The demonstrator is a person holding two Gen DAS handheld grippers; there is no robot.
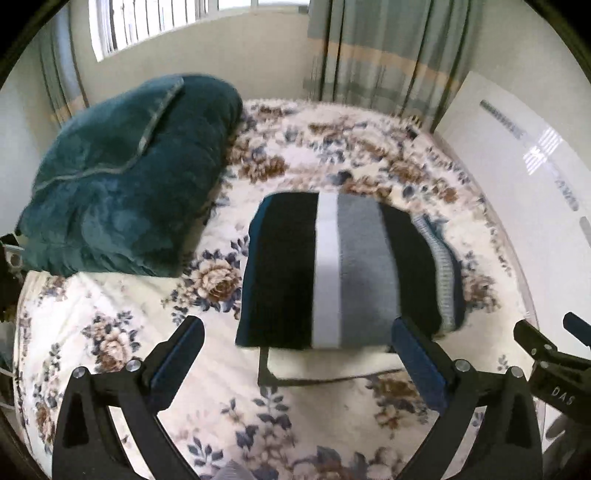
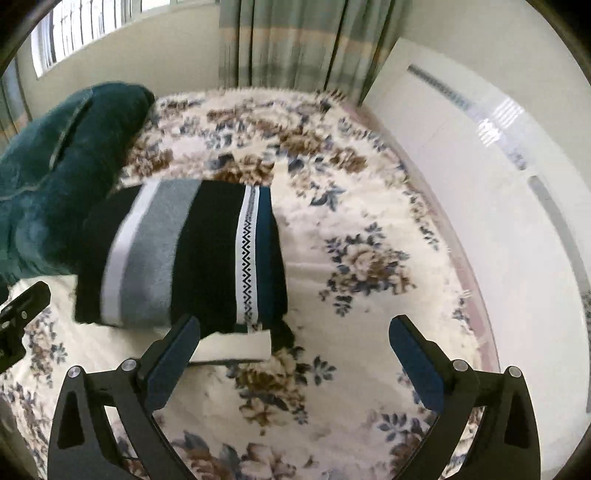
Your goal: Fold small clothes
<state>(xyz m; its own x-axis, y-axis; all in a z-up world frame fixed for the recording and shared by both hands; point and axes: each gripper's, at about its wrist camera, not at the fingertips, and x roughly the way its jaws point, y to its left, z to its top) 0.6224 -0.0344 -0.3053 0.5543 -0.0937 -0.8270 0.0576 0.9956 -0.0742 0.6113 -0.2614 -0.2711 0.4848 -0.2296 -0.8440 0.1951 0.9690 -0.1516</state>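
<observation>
A folded striped garment [image 1: 332, 269], black, white, grey and teal, lies on the floral bedspread [image 1: 110, 332]. In the right wrist view it [image 2: 184, 258] shows a white zigzag band, and a white flap [image 2: 236, 345] sticks out at its near edge. My left gripper [image 1: 297, 334] is open and empty, just in front of the garment's near edge. My right gripper [image 2: 295, 334] is open and empty, with its left finger [image 2: 177, 347] near the garment's near right corner. The right gripper also shows at the left wrist view's right edge [image 1: 546, 347].
A dark teal folded blanket [image 1: 125, 177] sits at the far left of the bed, close to the garment. A white glossy panel [image 1: 524, 184] runs along the bed's right side. Curtains [image 1: 384, 51] and a window [image 1: 155, 22] lie beyond.
</observation>
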